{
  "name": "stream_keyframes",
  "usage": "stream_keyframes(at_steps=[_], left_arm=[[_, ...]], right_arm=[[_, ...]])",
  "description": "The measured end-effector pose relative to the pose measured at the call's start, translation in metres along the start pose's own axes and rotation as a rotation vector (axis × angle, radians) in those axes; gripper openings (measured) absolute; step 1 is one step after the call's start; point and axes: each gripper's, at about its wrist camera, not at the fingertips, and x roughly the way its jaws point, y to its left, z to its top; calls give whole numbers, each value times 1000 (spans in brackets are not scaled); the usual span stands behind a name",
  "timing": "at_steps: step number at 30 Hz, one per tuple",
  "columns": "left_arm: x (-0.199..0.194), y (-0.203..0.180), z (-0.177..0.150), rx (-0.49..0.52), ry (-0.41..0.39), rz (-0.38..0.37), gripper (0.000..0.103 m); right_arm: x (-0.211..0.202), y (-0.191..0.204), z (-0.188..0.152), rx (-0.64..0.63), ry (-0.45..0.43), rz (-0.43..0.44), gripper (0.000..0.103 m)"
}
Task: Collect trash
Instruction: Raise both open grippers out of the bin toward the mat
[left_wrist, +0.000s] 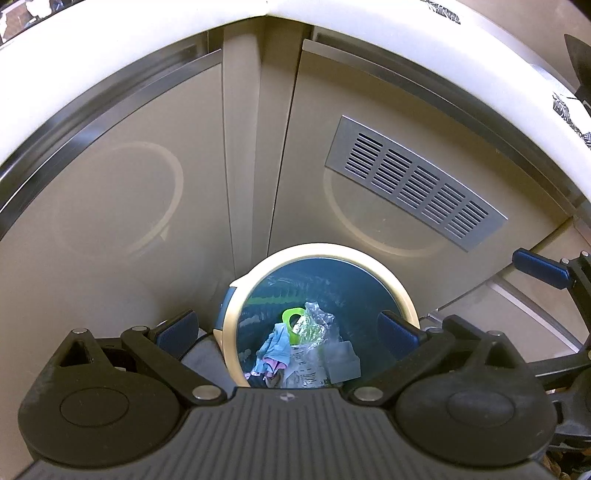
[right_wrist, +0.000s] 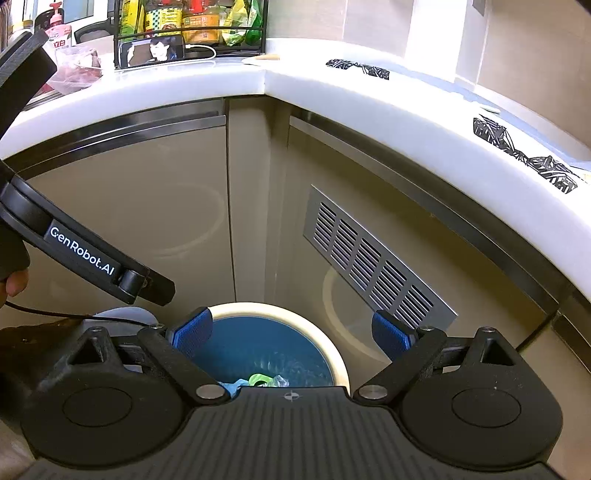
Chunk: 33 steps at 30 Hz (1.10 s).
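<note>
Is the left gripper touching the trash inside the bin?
Apart. In the left wrist view the left gripper is open and empty above the bin, and the trash lies far below on the bottom.

My left wrist camera looks steeply down along its claw into the open bin, close enough that the bin mouth fills the gap between the fingers, with the cabinet corner behind it and only the underside edge of the table along the top. My right wrist camera sits higher and further back, facing the same inner corner of the table, so I see its top surface and the rack standing on it. Both views share the bin, the vent grille and the two cabinet doors meeting at the corner. The other claw's body crosses the right view's left side.
</note>
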Motion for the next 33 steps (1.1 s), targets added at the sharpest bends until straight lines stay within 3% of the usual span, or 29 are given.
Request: stream_keyframes(at_steps=[5,17,22,33], left_arm=[[-11,-3,3,22,-47,14,103],[-66,-11,35,49,-243,15,103],[-81,-13,53,33,-275,28,103],[-91,-19,95,43,-328,50,103]], right_arm=[[-11,-4,7,18,-33,4,94],[-58,-40,49,149,-225,28,95],[-66,-50,67,173,-288,43,96],[-61,-77,107,203,-375,-11,97]])
